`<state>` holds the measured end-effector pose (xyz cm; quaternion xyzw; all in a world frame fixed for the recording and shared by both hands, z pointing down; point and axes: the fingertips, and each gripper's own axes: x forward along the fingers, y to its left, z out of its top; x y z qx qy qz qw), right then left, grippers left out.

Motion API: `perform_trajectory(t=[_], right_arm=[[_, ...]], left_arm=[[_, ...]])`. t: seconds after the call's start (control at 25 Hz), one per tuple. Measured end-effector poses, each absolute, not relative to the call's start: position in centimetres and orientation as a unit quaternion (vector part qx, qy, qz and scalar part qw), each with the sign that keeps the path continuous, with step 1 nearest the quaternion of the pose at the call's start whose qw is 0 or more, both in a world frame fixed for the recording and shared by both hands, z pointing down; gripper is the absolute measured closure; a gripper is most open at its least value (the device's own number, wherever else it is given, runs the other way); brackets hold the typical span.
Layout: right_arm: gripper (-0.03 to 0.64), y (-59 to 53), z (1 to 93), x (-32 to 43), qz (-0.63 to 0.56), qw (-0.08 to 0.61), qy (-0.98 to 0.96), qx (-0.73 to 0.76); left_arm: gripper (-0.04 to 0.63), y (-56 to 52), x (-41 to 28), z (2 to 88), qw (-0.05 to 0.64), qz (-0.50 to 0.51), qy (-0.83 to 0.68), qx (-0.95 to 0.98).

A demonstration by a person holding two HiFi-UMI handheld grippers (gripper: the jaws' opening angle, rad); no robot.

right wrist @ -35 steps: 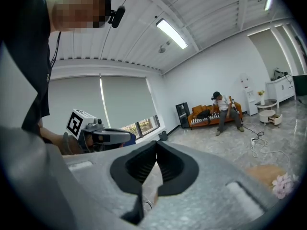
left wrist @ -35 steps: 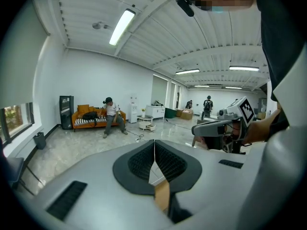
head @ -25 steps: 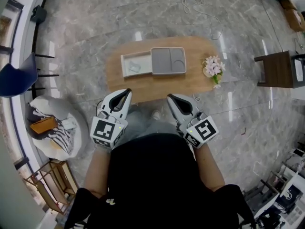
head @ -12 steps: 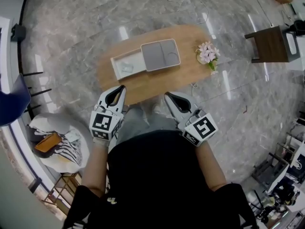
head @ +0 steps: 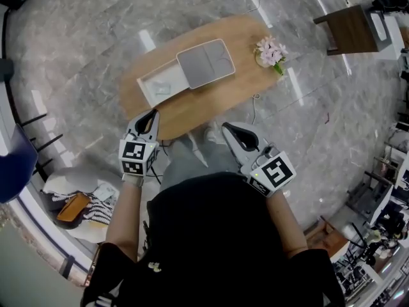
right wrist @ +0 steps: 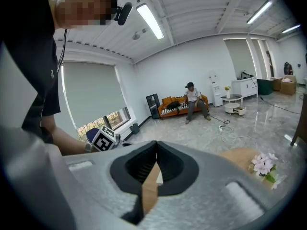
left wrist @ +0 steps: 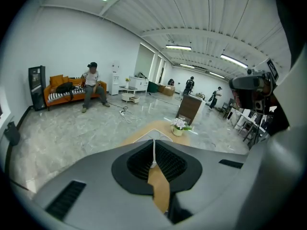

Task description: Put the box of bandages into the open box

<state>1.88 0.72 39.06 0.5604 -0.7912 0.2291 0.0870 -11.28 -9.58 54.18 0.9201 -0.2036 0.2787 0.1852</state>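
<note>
On the oval wooden table (head: pixel 192 101) stands the open white box (head: pixel 148 89), and a small pale packet (head: pixel 161 89) lies inside it. A flat grey lid (head: pixel 203 62) rests against the box's right side. My left gripper (head: pixel 152 114) is shut and empty, hovering at the table's near edge, short of the box. My right gripper (head: pixel 228 128) is shut and empty too, just off the near edge. In the left gripper view the shut left gripper (left wrist: pixel 154 142) points at the table (left wrist: pixel 144 134). The right gripper view shows the right gripper (right wrist: pixel 156 146) shut with nothing in it.
A small pot of pink flowers (head: pixel 269 51) stands at the table's right end. A dark wooden side table (head: pixel 348 25) is at the far right. A blue chair (head: pixel 14 166) and a heap of bags (head: pixel 80 204) lie to the left. A person sits on an orange sofa (left wrist: pixel 72 87).
The head view has swung, so the table now lies tilted and higher in the picture. The left gripper has drifted left. Both grippers stay shut and empty.
</note>
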Motion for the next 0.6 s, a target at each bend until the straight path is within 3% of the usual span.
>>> perform_trajectory(t=[0.6], right_arm=[[0.620,-2.4,41.6,-0.7,0.251,0.104,-0.761,0.589]], left_arm=[[0.569,-14.5,-11.5,66.2,0.199,0.360,-0.145,0.900]])
